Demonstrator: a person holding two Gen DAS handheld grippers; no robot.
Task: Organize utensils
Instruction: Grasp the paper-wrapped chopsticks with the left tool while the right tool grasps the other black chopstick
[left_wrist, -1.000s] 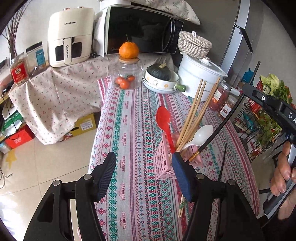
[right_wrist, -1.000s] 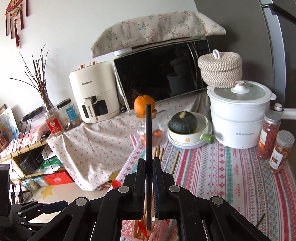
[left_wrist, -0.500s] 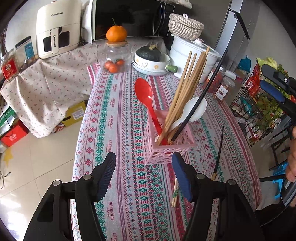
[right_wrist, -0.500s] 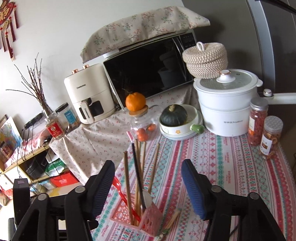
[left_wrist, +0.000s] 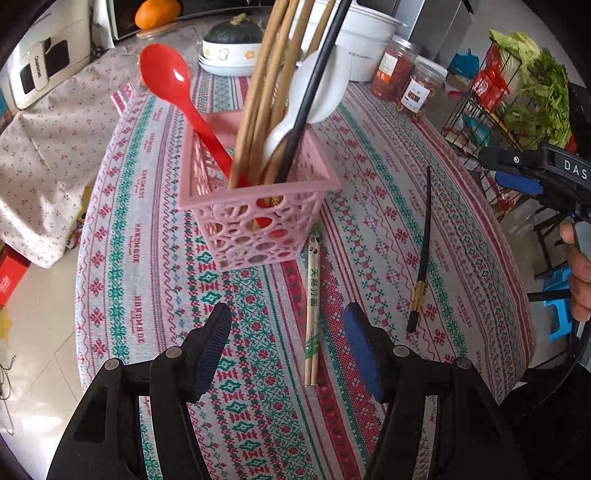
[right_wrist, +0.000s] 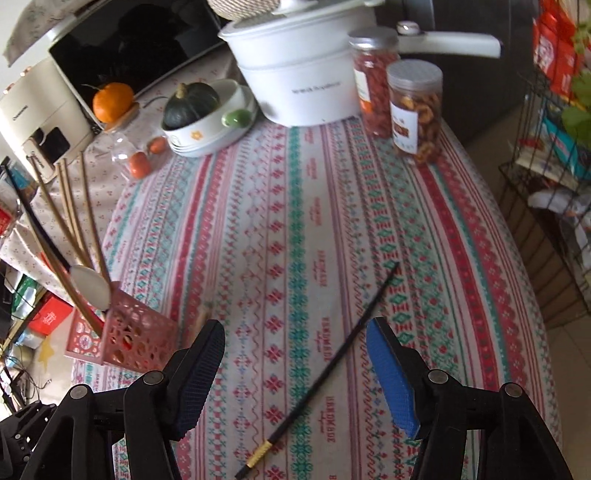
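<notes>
Left tool (left_wrist: 286, 345): jaws spread, nothing grasped. A wrapped pair of bamboo chopsticks (left_wrist: 312, 310) is seen on the worktop (left_wrist: 155, 295) between its fingers, lower centre of frame. The pink basket (left_wrist: 255, 206), upper centre, is stocked with a red spoon (left_wrist: 177, 88), a white spoon (left_wrist: 325, 92) and chopsticks.

Right tool (right_wrist: 295, 363): jaws spread, empty. A black chopstick (right_wrist: 332, 365) lies diagonally between its fingers, untouched.

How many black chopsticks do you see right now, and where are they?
2. One black chopstick stands in the pink basket; the other black chopstick lies loose on the tablecloth between the right gripper's open fingers. The basket's bundle may hide more.
</notes>
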